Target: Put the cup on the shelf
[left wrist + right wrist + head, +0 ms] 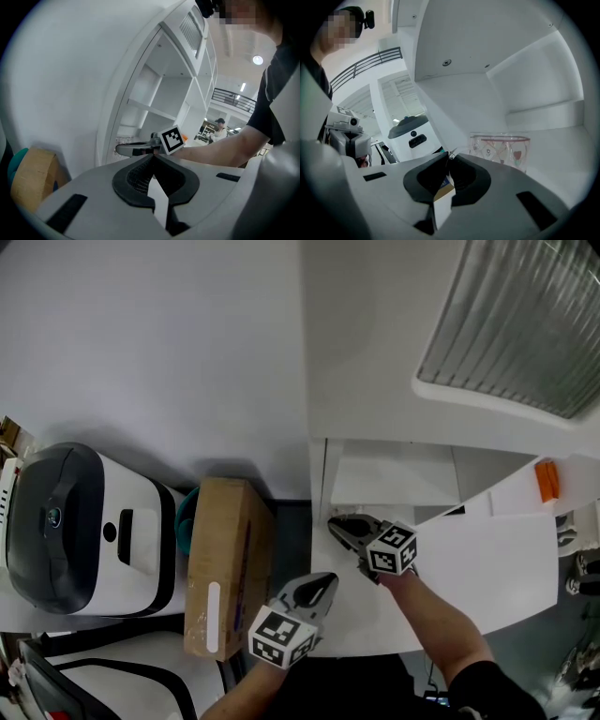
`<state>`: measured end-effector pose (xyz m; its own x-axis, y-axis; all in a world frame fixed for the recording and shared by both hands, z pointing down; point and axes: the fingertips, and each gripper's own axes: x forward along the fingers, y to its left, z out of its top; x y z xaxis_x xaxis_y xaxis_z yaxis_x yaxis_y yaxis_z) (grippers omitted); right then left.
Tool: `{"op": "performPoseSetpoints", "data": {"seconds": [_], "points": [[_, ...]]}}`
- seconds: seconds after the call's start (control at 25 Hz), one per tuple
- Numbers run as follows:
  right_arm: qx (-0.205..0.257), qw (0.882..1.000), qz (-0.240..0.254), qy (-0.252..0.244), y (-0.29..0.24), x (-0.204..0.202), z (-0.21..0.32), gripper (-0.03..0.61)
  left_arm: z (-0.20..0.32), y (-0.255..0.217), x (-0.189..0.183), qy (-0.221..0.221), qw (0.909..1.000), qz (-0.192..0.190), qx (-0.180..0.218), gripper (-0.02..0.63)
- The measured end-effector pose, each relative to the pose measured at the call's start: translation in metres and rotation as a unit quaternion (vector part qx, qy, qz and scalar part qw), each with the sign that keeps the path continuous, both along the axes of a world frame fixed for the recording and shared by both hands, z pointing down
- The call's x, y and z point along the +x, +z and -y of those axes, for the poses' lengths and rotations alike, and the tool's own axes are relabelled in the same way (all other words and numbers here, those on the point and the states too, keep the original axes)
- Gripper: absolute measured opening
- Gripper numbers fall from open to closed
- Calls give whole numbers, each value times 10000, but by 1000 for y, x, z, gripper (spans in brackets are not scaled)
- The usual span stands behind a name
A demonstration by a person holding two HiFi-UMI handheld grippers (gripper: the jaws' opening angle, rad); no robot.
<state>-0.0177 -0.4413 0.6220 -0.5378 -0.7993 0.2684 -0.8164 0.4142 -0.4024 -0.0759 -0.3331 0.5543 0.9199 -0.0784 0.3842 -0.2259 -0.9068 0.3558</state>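
A clear glass cup (501, 150) with a red rim and small printed hearts stands upright on the floor of a low compartment of the white shelf unit (375, 474). My right gripper (450, 157) is shut, its tips just left of the cup; I cannot tell whether they touch it. In the left gripper view the right gripper (123, 150) reaches into that compartment, with the glass cup (123, 139) glinting behind its tip. My left gripper (328, 579) hangs shut and empty in front of the shelf. The cup does not show in the head view.
Left of the shelf stand a cardboard box (225, 559), a teal thing (186, 512) and a white machine with a dark top (75, 521), against a white wall. An orange item (547, 479) sits at the shelf's right. A person (218, 126) stands far behind.
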Motion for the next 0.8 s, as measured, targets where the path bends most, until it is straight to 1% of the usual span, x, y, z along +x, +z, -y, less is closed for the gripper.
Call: {"op": "performPoseSetpoints", "data": {"seconds": [0.12, 0.28, 0.44, 0.64, 0.72, 0.8], "points": [[-179, 9988, 421, 172, 0, 3, 0, 21, -1, 3, 0, -9, 10000, 24, -75, 12], [-423, 9955, 724, 440, 3, 9, -2, 23, -6, 5, 3, 52, 9998, 25, -188, 12], [-810, 9924, 692, 613, 16, 15, -7, 25, -9, 5, 8, 72, 9996, -10, -283, 12], [-1373, 9840, 706, 883, 41, 26, -23, 25, -5, 1, 16, 99, 9996, -67, -261, 12], [-1488, 9817, 654, 995, 45, 31, -29, 25, -3, 0, 18, 85, 9996, -88, -258, 12], [-1532, 9791, 581, 1208, 46, 39, -35, 25, -2, 0, 19, 67, 9995, -105, -287, 12]]}}
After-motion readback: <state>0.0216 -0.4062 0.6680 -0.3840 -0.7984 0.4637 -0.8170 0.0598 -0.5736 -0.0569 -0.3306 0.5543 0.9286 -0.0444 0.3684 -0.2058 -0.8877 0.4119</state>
